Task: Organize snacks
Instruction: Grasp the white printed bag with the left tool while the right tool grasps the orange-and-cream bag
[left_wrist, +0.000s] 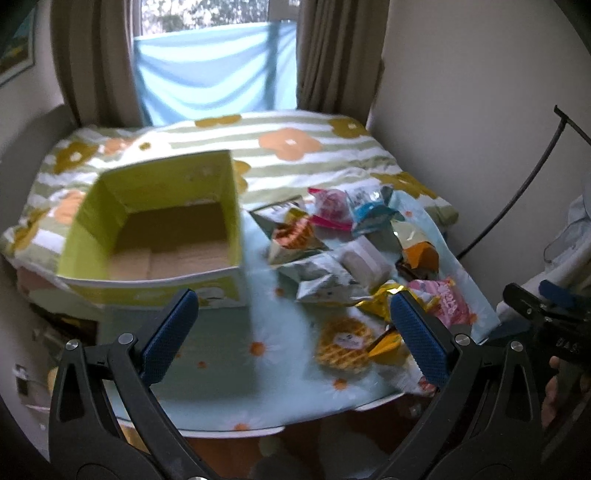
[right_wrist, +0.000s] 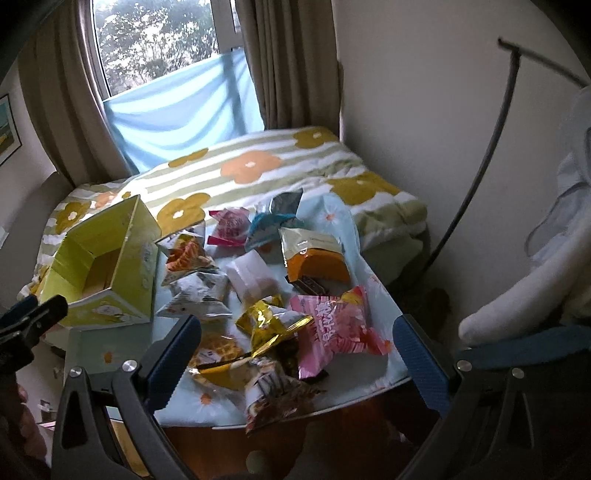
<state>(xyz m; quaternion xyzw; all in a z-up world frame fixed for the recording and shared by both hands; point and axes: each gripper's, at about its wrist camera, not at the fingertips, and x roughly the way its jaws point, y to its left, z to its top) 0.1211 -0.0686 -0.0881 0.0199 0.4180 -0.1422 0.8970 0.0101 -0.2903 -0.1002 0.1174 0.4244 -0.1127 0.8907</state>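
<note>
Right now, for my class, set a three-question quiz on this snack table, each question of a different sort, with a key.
1. True or false: the green box already holds several snack packets.
2. Which lies nearest the table's front edge? A. round waffle B. blue packet C. orange packet
3. Fill in: both the left tool and the right tool are ____.

Key: 1 false; 2 A; 3 open, holding nothing.
</note>
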